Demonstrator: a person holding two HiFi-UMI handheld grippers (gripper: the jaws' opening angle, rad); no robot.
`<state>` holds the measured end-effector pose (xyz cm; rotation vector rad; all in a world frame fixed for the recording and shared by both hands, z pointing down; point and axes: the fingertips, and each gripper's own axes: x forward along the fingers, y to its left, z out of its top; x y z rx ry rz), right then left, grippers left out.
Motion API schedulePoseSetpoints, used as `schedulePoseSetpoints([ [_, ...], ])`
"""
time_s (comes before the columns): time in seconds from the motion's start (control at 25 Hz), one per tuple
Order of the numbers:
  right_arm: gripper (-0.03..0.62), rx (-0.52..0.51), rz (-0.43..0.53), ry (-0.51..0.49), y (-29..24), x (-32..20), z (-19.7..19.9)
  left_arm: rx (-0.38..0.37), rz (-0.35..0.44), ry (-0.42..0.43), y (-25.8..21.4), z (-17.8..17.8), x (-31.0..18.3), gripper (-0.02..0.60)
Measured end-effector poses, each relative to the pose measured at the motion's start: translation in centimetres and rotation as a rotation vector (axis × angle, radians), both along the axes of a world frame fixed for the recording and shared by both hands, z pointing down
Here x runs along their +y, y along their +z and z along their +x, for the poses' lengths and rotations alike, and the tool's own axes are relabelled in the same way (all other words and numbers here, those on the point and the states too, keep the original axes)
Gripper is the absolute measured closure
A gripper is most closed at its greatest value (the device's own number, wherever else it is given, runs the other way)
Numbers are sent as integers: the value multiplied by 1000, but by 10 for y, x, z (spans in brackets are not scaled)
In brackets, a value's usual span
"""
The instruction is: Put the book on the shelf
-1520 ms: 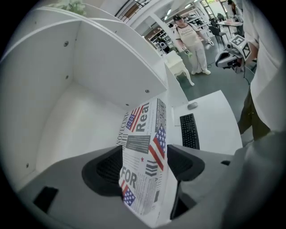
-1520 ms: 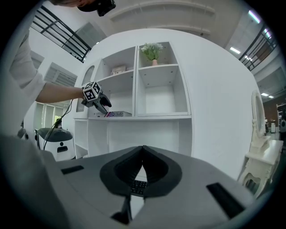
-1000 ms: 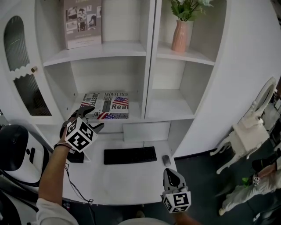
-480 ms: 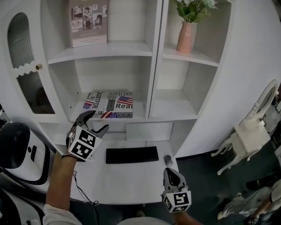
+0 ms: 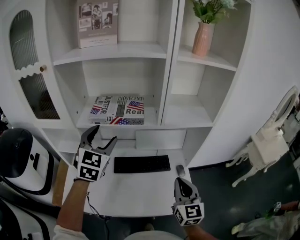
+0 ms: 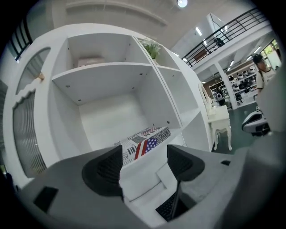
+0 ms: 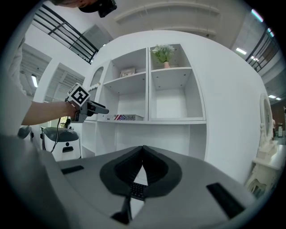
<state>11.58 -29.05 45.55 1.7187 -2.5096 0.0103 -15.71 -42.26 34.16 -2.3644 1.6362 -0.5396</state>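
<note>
1. A black keyboard (image 5: 142, 164) lies flat on the white desk (image 5: 140, 199), along its back edge, about midway.
2. A small dark mouse (image 5: 180, 170) sits just right of the keyboard, not touching it, near the desk's right edge.
3. A pink vase (image 5: 203, 39) of flowers (image 5: 212, 7) stands upright on the top right board of the shelf unit (image 5: 168, 70).
4. A photo panel (image 5: 97, 23) stands upright on the top left board.
5. A white chair (image 5: 272, 138) stands on the dark floor (image 5: 220, 187) at right.

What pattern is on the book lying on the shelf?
The book has newsprint with American flags; head view.
</note>
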Motion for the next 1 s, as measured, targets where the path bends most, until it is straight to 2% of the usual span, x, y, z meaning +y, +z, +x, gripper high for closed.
schedulePoseSetpoints([
  [0.28, 591, -1, 14, -17, -6, -2, -7, 113, 52, -72, 12, -9, 31, 270],
  [0.6, 591, 4, 41, -28, -17, -2, -17, 217, 61, -121, 32, -22, 67, 275],
  [0.76, 591, 3, 56, -34, -22, -2, -21, 245, 70, -156, 43, -31, 85, 358],
  [1.0, 591, 4, 65, -42, -26, -1, -29, 262, 81, -195, 54, -42, 109, 440],
])
